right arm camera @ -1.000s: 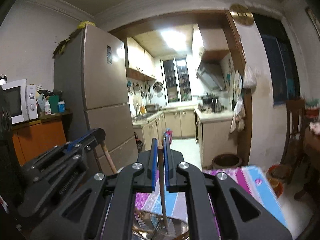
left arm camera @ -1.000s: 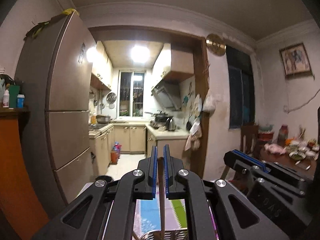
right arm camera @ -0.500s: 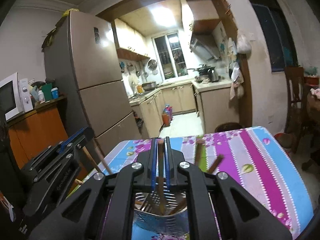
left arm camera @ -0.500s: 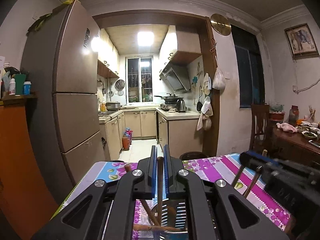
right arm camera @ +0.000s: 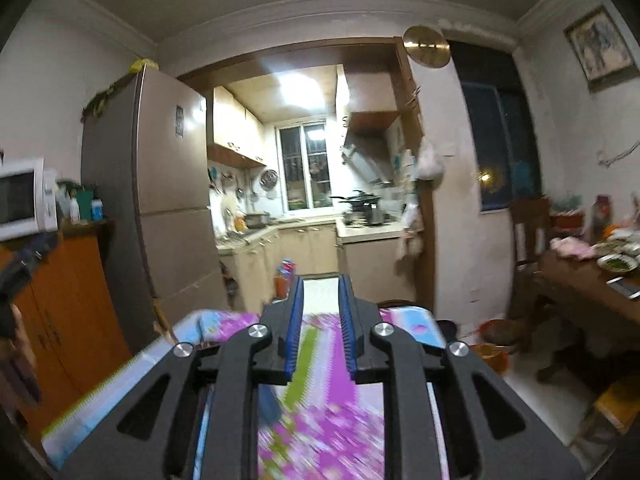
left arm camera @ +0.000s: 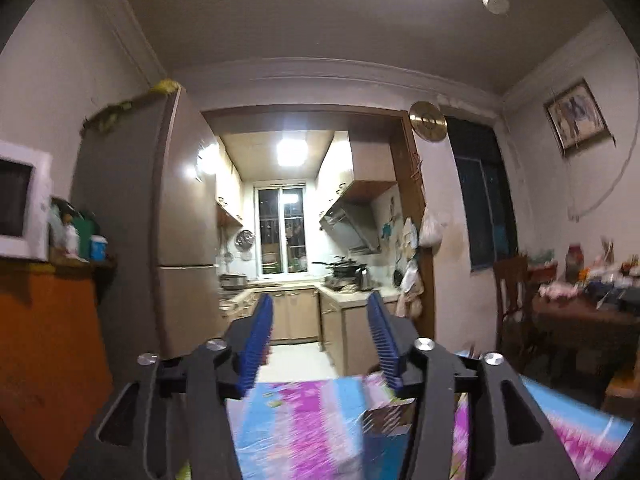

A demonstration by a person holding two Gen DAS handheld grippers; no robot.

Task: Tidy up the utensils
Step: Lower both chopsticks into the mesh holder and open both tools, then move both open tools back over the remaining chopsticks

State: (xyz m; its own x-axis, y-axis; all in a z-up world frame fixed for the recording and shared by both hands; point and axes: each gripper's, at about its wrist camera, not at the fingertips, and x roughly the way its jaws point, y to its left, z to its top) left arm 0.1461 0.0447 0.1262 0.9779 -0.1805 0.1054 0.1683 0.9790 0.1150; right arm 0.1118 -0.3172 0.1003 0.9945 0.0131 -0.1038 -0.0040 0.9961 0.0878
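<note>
Over the striped tablecloth, my left gripper has its jaws opening, blue pads well apart, nothing between them. Just below my right-hand finger in that view a blurred metal utensil holder pokes out on the cloth, partly hidden by the finger; contents can't be made out. My right gripper is also opening, its gap narrower, pads apart and nothing between them, only cloth showing through the gap. A thin wooden stick, maybe a chopstick, stands tilted at the left edge of the table in the right view; I can't tell what it sits in. Both views are motion-blurred low down.

Beyond the table: grey fridge, microwave on an orange cabinet, kitchen doorway with window and lit ceiling lamp. To the right, a dark wooden table with dishes and a chair. Framed picture on the right wall, round brass disc by the door frame.
</note>
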